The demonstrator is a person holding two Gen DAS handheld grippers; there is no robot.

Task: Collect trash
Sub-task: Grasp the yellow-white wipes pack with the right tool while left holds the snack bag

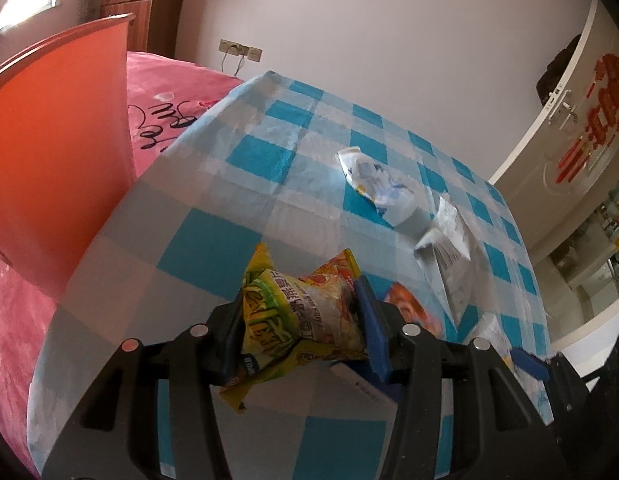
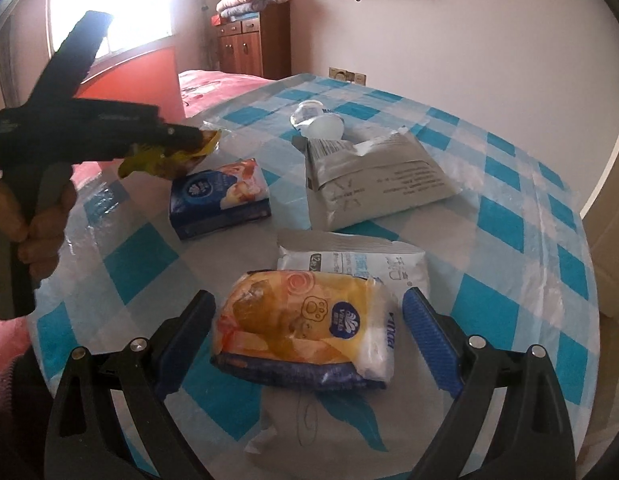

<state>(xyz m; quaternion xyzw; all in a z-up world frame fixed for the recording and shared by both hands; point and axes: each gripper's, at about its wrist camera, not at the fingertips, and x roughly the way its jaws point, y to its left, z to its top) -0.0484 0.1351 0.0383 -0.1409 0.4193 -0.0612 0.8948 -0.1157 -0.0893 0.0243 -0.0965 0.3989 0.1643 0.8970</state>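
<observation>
A crumpled yellow-green snack wrapper (image 1: 297, 312) is pinched in my left gripper (image 1: 299, 304), which is shut on it above the checked table (image 1: 213, 232). The right wrist view shows that same left gripper (image 2: 205, 140), a hand around its handle, with the wrapper (image 2: 161, 160) hanging from it. My right gripper (image 2: 309, 300) is open low over the table. An orange tissue pack (image 2: 301, 328) lies between its fingers (image 2: 429, 336), with a gap on each side. A crushed clear bottle (image 2: 317, 122) and a grey mailer bag (image 2: 373, 176) lie farther back.
A blue tissue pack (image 2: 217, 200) and a white wipes pack (image 2: 357, 268) also lie on the table. A bed with a red cover (image 1: 177, 116) and an orange headboard (image 1: 61, 152) stands to the left. A wooden cabinet (image 2: 253, 44) stands against the back wall, and a white door (image 1: 569, 132) is to the right.
</observation>
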